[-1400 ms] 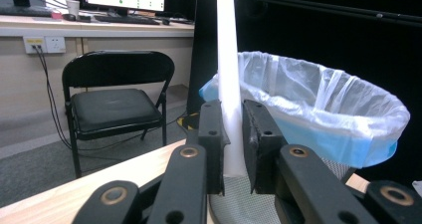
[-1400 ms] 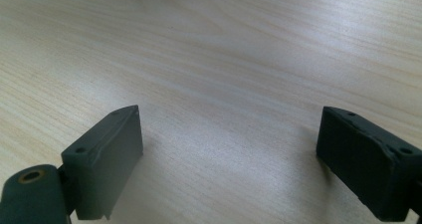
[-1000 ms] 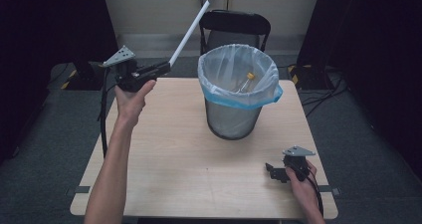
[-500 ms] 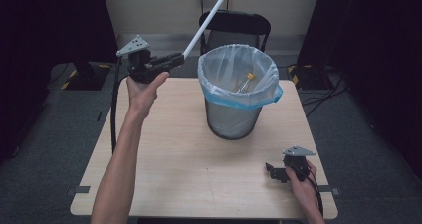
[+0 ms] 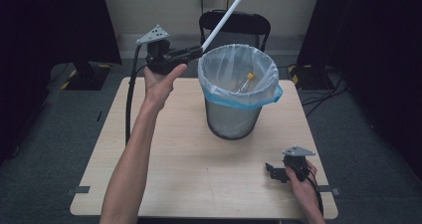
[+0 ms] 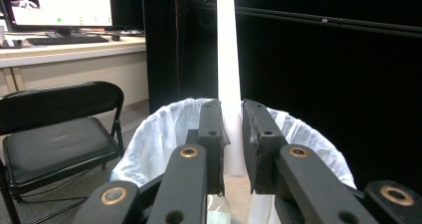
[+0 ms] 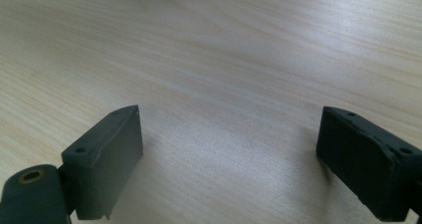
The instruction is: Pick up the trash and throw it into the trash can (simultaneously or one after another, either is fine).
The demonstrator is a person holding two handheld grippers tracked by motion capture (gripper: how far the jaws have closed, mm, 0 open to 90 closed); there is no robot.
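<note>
A long white tube (image 5: pixel 229 14) slants up and to the right over the bin's back-left rim, with my left gripper (image 5: pixel 198 51) shut on its lower end. In the left gripper view the white tube (image 6: pixel 228 59) rises straight up between the two closed jaws of my left gripper (image 6: pixel 231 134). Below it stands a grey bin (image 5: pixel 234 117) lined with a white and blue bag (image 5: pixel 249 95); a clear bottle with a yellow cap (image 5: pixel 245 82) lies inside. My right gripper (image 5: pixel 271 171) rests low at the table's front right, open, with bare wood between its jaws (image 7: pixel 229 149).
A black folding chair (image 5: pixel 234 27) stands behind the table, seen also as the chair (image 6: pixel 54 129) to the left of the bin. The wooden table (image 5: pixel 164 169) has bare room in front and at the left. Cables lie on the floor at the right.
My left gripper has carried the white tube up and to the right, from the table's back-left corner to the bin's rim. The right gripper has stayed in place.
</note>
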